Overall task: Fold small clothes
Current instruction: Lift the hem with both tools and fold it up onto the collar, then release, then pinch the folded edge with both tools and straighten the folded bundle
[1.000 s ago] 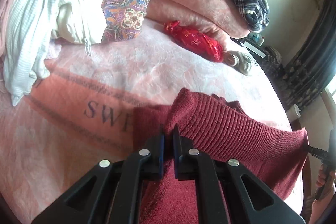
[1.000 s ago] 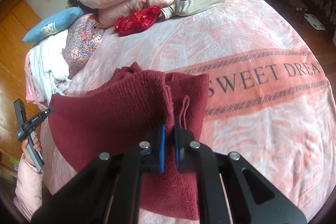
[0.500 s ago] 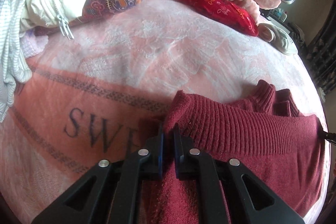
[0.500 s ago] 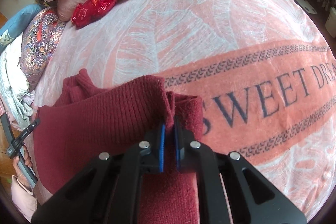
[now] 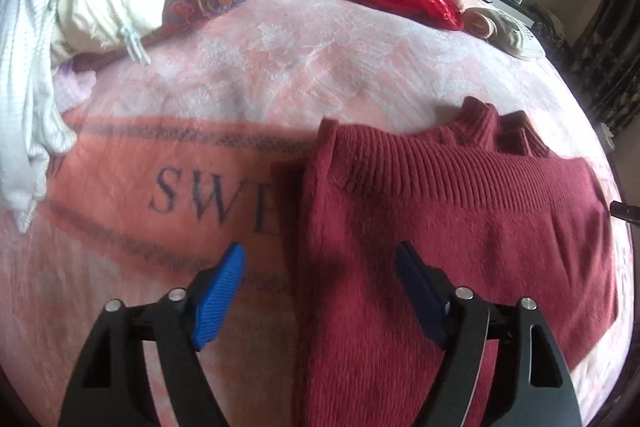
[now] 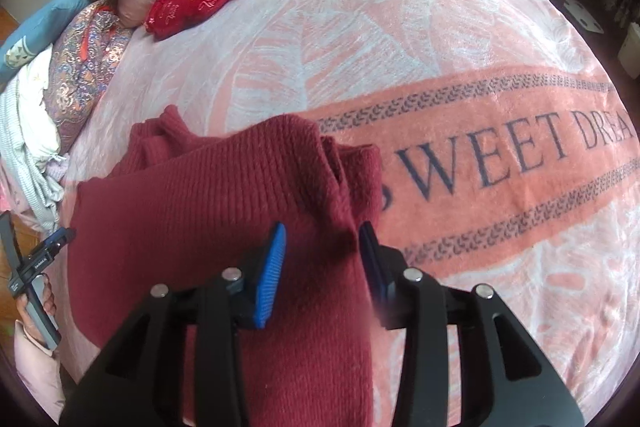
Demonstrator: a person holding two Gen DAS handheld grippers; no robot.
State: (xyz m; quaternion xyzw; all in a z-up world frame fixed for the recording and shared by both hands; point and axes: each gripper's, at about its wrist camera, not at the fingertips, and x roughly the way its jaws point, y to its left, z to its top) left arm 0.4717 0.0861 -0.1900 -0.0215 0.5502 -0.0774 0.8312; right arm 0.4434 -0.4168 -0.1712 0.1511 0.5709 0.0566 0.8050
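The sweater (image 5: 460, 227) is lying folded on the blanket (image 5: 300, 59), beside the word SWEET, near the bed's near edge. The left gripper (image 5: 320, 291) is hanging over its left fold, its jaws just opening wide, nothing pinched. The right gripper (image 6: 322, 263) is straddling the right fold, its jaws just parting, pads off the knit.

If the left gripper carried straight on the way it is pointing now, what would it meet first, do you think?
Most likely the dark red sweater. The left gripper has just been opening, and the sweater's left edge lies between its fingers, with the pink blanket under the left finger. Depth is hard to judge through the fisheye.
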